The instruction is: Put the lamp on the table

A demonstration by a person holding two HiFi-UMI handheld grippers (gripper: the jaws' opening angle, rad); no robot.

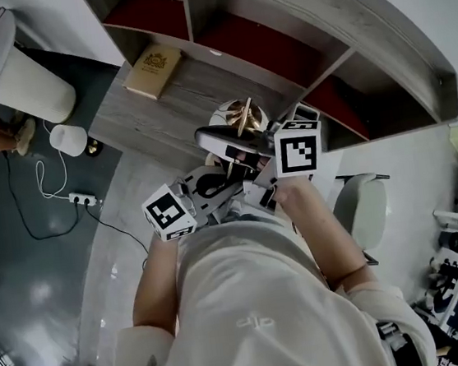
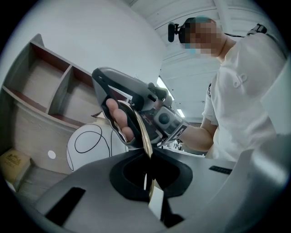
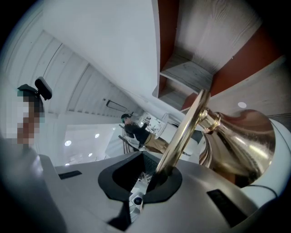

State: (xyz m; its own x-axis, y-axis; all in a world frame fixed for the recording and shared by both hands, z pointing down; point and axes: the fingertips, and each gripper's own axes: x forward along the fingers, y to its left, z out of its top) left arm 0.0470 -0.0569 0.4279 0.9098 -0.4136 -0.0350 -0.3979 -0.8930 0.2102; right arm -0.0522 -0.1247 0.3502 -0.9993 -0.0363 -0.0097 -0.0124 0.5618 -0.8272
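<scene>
- The wooden table [image 1: 174,106] is filling the upper middle of the head view. A shelf unit [image 1: 278,43] with red-backed compartments is running along its back edge.
- We are holding the lamp [image 1: 239,119], with its brass frame and pale shade, over the table's front edge between both grippers. We cannot tell whether it is touching the wood.
- The left gripper [image 2: 151,189] is squeezing its fingers narrow on a thin brass strip of the lamp. The white globe shade [image 2: 91,145] is sitting just beyond, to the left.
- The right gripper [image 3: 159,175] is pinching its fingers tight on a curved brass rod. The brass bell [image 3: 245,141] is flaring out just to the right.
- A tan book [image 1: 152,70] is lying flat near the table's back left corner.
- A power strip [image 1: 82,198] is resting on the dark floor [image 1: 25,277], well apart from the table's left edge.
</scene>
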